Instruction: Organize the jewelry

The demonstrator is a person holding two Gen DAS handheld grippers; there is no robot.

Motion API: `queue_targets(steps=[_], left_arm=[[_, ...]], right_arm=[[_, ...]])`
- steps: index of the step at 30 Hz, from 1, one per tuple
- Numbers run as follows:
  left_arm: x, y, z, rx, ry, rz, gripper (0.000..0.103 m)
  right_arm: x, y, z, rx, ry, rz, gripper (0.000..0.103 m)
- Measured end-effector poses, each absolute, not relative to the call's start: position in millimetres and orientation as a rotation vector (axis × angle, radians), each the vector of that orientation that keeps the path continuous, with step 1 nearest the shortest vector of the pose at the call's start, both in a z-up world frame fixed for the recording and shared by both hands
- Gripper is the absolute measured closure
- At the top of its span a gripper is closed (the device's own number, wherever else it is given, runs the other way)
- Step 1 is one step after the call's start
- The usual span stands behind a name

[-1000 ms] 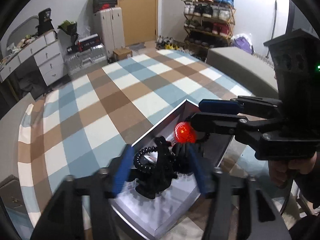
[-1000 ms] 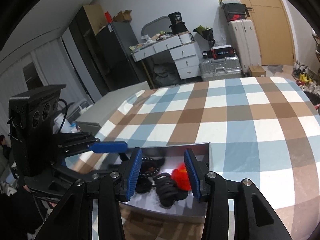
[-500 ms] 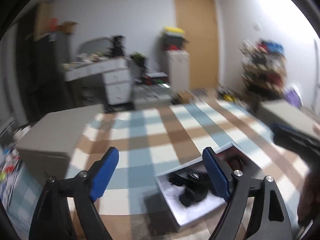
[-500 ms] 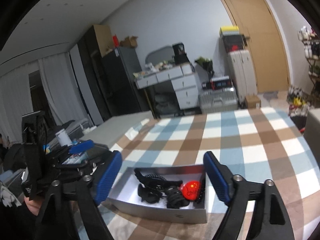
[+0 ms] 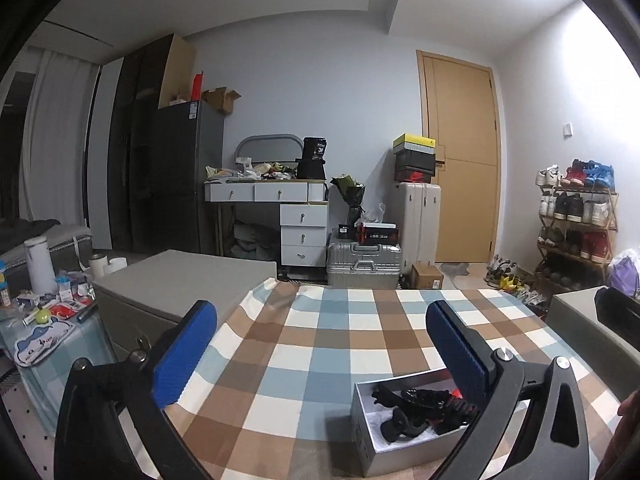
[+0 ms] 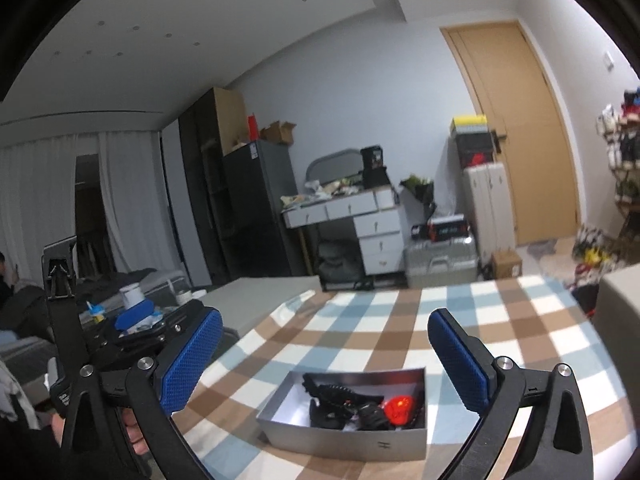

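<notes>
**Jewelry box on the checked cloth, both grippers wide and empty**

The shallow grey rectangular jewelry box (image 6: 344, 428) sits on the blue, brown and white checked tablecloth (image 6: 360, 328), toward the near edge. Inside lies a tangle of black coiled bands and clips (image 6: 340, 402), with a round red piece (image 6: 401, 407) at the 3 o'clock end of the heap.

The right wrist view shows the box head-on, between and beyond the blue pads of the right gripper (image 6: 326, 360), and the red piece plainly. It also catches the left gripper's black body at 9 o'clock, with a hand (image 6: 134, 436) under it.

The left wrist view puts the box (image 5: 368, 412) at 5 o'clock, partly behind the right-hand pad of the left gripper (image 5: 320, 354); only a sliver of the red piece (image 5: 456, 393) shows. A dark edge of the other tool sits at 3 o'clock.

Both grippers' jaws have just been opening and stand spread wide, nothing between the pads, clear of the box.
</notes>
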State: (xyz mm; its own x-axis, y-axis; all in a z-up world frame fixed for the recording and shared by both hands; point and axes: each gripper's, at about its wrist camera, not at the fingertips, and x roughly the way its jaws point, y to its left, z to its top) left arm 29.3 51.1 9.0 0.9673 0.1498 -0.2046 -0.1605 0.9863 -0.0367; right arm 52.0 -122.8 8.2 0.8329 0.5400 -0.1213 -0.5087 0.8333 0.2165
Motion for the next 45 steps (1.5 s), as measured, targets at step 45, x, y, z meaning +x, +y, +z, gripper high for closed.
queue_targets(steps=[45], left_arm=[[43,31,-52,-0.015,0.318,0.121,0.001]], right_arm=[[66,-112,-68,-0.041,0.281,0.317,0.0]])
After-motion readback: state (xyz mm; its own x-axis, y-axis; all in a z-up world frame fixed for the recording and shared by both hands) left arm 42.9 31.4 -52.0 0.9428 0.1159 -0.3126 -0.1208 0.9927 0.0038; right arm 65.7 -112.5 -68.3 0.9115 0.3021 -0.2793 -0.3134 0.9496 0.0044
